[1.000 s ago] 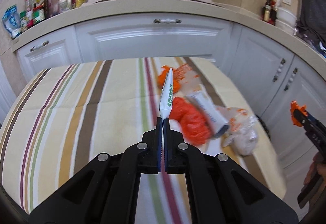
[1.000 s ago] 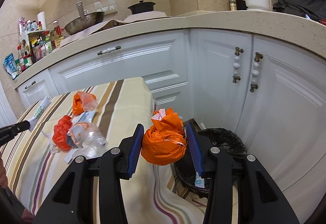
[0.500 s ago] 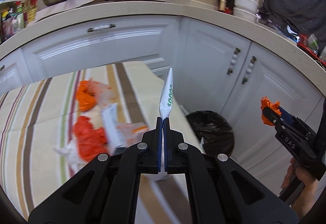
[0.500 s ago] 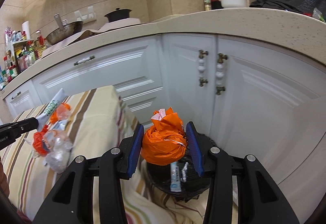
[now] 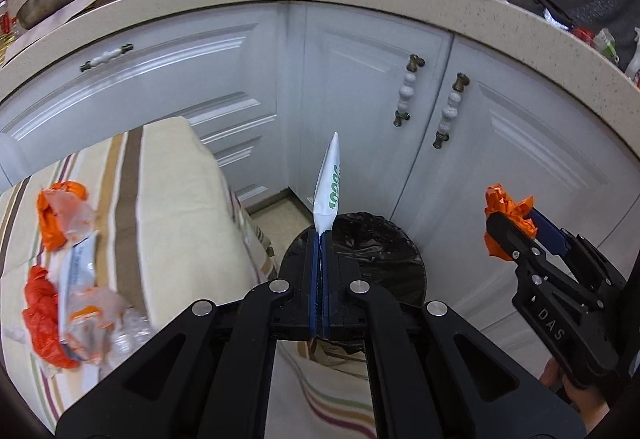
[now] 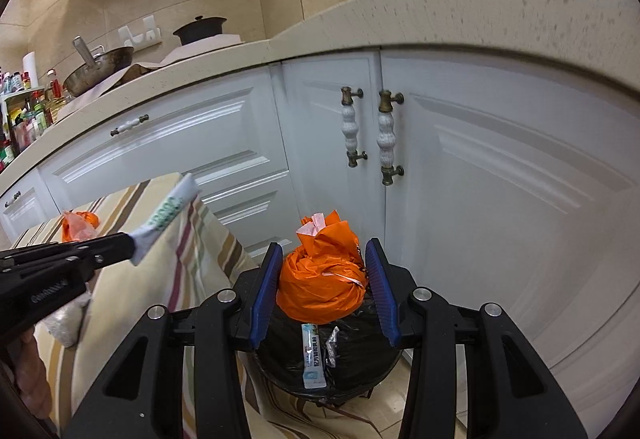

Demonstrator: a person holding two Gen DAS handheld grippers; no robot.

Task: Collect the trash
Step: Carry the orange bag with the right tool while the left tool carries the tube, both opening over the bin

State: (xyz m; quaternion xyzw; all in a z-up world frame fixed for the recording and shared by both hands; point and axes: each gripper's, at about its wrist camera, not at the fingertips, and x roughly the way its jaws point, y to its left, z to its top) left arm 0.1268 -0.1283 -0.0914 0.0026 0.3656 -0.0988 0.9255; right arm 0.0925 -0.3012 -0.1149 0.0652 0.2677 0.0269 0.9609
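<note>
My left gripper (image 5: 320, 239) is shut on a flat white wrapper with green print (image 5: 329, 185), which sticks up edge-on over the black-lined trash bin (image 5: 380, 251). From the right wrist view the same wrapper (image 6: 166, 215) is seen at the left gripper's tip, left of the bin. My right gripper (image 6: 322, 277) is shut on a crumpled orange plastic bag (image 6: 322, 279), held just above the bin (image 6: 356, 371), where a small white tube and foil scrap lie. The orange bag (image 5: 506, 215) and right gripper show at the right in the left wrist view.
More trash lies on the striped tablecloth (image 5: 168, 191) to the left: orange bags (image 5: 56, 215), a clear bag and a white packet (image 5: 78, 271). White cabinet doors with ceramic handles (image 6: 370, 135) stand close behind the bin. A hand holds the right gripper's grip.
Both grippers have swung right, off the table toward the bin. The wrapper now stands over the bin's near rim, and the orange bag has come above the bin's opening.
</note>
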